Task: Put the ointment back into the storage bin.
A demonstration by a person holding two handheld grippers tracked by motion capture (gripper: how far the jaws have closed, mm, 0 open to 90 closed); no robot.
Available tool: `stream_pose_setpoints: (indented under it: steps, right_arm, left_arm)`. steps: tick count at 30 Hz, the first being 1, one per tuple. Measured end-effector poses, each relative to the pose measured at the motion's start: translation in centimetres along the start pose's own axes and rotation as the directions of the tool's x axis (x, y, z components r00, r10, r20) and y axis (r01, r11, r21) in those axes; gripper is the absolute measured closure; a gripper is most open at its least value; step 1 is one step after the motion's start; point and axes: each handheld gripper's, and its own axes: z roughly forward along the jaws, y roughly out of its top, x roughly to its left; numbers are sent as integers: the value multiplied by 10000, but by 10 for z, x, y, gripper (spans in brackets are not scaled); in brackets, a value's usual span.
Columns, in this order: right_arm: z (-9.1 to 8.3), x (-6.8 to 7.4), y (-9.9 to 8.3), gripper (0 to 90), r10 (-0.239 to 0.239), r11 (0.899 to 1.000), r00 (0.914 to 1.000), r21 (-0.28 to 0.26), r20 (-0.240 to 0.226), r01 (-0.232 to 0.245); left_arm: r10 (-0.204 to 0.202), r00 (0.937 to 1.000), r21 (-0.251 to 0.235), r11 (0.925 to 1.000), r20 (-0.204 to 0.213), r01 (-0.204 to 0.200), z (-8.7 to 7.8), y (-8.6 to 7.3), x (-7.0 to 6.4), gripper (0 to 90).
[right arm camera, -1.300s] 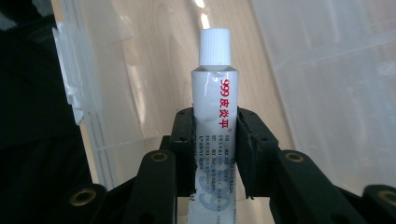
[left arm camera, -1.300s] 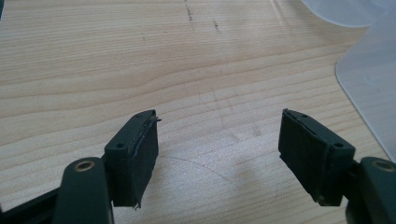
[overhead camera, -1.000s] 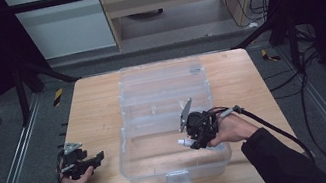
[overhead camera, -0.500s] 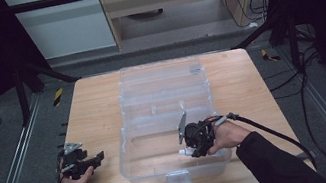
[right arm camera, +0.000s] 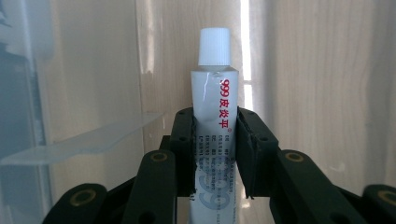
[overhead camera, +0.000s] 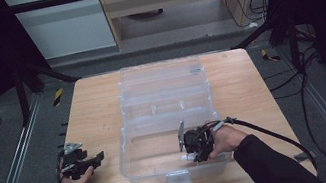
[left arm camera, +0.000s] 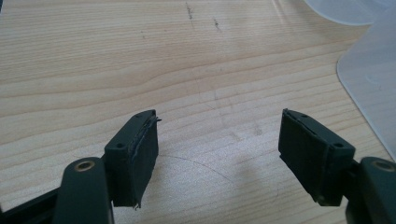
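A clear plastic box (overhead camera: 133, 163) with its lid folded back stands in the middle of the wooden table (overhead camera: 87, 105). My right gripper (overhead camera: 189, 157) is low inside the box's near compartment, shut on a white ointment tube (right arm camera: 214, 112) with a white cap and red print. The tube's cap end (overhead camera: 185, 158) pokes out to the left of the jaws. My left gripper (overhead camera: 97, 157) rests on the table left of the box, open, with bare wood between its pads (left arm camera: 137, 151).
The box's open lid (overhead camera: 161, 79) stretches toward the table's far edge. A clear edge of the box (left arm camera: 373, 88) lies to the right of the left gripper. A thick black cable (overhead camera: 270, 133) trails right from the right gripper.
My right gripper has moved down and toward the near wall of the box with the tube in it. The left gripper has stayed where it was.
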Motion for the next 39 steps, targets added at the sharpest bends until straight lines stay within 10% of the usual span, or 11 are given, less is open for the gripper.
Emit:
stream_pose_setpoints:
  steps: [25,32,39]
  right_arm:
    - [15,1,0,690,29,9978,9994,665,-340,-7]
    - [4,2,-4,677,103,9997,9999,216,-72,-102]
    - [-34,3,-19,628,1139,9828,9907,-1545,746,-1013]
  left_arm:
    - [23,10000,17,10000,7,-23,0,0,0,284]
    - [19,10000,23,10000,10,-19,0,0,0,284]
    - [17,10000,24,10000,22,-17,0,0,0,283]
